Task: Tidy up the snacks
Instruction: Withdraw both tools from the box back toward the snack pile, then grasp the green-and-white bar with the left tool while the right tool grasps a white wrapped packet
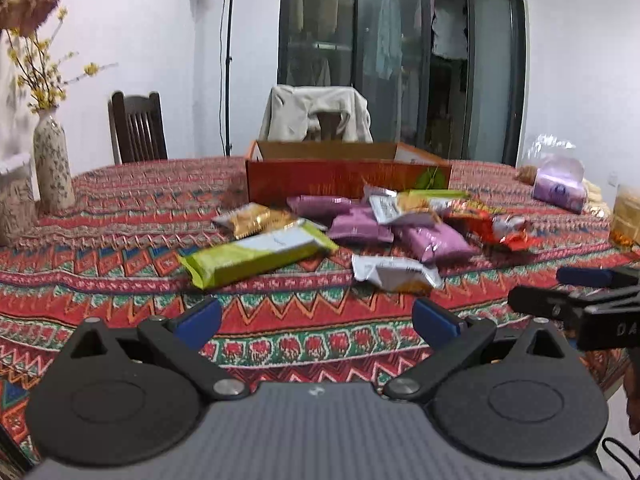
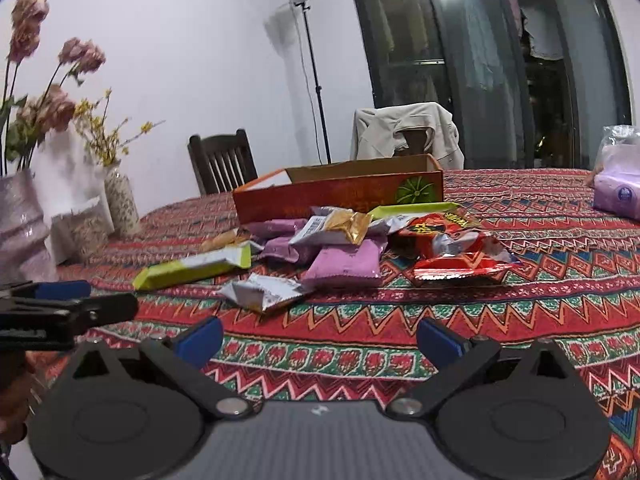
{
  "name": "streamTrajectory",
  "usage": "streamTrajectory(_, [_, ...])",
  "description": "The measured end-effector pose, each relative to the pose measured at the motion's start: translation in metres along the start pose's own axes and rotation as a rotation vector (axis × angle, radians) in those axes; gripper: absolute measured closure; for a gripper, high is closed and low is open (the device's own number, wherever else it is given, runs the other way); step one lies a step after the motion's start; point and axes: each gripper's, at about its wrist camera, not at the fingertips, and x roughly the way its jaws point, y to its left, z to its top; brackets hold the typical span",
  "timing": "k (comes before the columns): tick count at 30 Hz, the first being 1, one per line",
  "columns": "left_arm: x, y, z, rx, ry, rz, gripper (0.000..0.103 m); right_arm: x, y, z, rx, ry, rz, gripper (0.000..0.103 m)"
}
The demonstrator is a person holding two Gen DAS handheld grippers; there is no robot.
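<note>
1. Patterned red cloth covers the table [image 1: 120,248]; both claws hang over its near edge, pointing across it toward the snack pile.
2. Left gripper [image 1: 317,316]: blue pads [image 1: 200,314] spread wide apart, nothing between them, only cloth below.
3. Right gripper [image 2: 320,336]: pads equally wide apart, nothing held. It also shows at the right edge of the left view, beside the left claw, apart from it.
4. Long green-and-white packet [image 1: 256,254] lies ahead of the left claw, angled, its near end toward the left pad.
5. Silver-white packet [image 1: 396,272] sits ahead and slightly right of the left claw; it is the nearest snack to the right claw too [image 2: 264,292], ahead and left of centre.
6. Purple packets [image 2: 344,264] lie further ahead, jumbled with a gold-foil packet [image 2: 348,224] resting on top.
7. Red crinkled bag [image 2: 452,252] lies ahead and right of the right claw.
8. Orange cardboard box [image 1: 344,180], open on top, stands beyond the pile; the far snacks lie close against its front wall.
9. Vase with flowers [image 1: 52,160] stands far left of the left claw; purple tissue pack [image 2: 620,196] far right of the right claw.
</note>
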Motion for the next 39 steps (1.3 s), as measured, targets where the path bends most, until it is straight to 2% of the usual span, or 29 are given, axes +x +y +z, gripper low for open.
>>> streamTrajectory(6, [0.012,0.005,0.001,-0.012,0.019,-0.004,0.0,0.006,0.007,0.004,-0.013,-0.004,0.002,0.0])
streamTrajectory(13, [0.027,0.008,0.003,-0.006,0.041,-0.012,0.0,0.02,0.0,0.009,0.006,0.032,-0.021,0.0])
streamTrajectory(18, [0.047,0.019,0.017,0.077,0.059,-0.03,0.0,0.027,0.001,0.017,-0.046,0.013,-0.005,0.0])
streamTrajectory(21, [0.067,0.032,0.032,0.174,0.059,-0.037,0.0,0.034,0.005,0.03,-0.122,0.004,0.059,0.007])
streamTrajectory(23, [0.081,0.041,0.042,0.216,0.059,-0.054,0.0,0.043,0.01,0.039,-0.164,0.022,0.102,0.014])
streamTrajectory(25, [0.098,0.051,0.05,0.211,0.076,-0.082,0.0,0.056,0.018,0.046,-0.215,0.044,0.131,0.019])
streamTrajectory(27, [0.117,0.059,0.054,0.203,0.137,-0.12,0.001,0.075,0.024,0.049,-0.246,0.08,0.158,0.023])
streamTrajectory(29, [0.134,0.065,0.057,0.185,0.193,-0.144,0.006,0.094,0.028,0.051,-0.248,0.13,0.2,0.029])
streamTrajectory(31, [0.145,0.068,0.057,0.173,0.233,-0.152,0.018,0.115,0.03,0.056,-0.237,0.193,0.234,0.032])
streamTrajectory(32, [0.148,0.069,0.057,0.169,0.245,-0.159,0.02,0.122,0.03,0.057,-0.23,0.207,0.241,0.034])
streamTrajectory(35, [0.146,0.07,0.057,0.144,0.237,-0.177,0.038,0.141,0.031,0.064,-0.215,0.237,0.247,0.034])
streamTrajectory(37, [0.138,0.065,0.055,0.131,0.238,-0.183,0.054,0.15,0.032,0.068,-0.21,0.259,0.245,0.035])
streamTrajectory(39, [0.127,0.059,0.05,0.097,0.236,-0.207,0.062,0.153,0.035,0.067,-0.227,0.278,0.236,0.037])
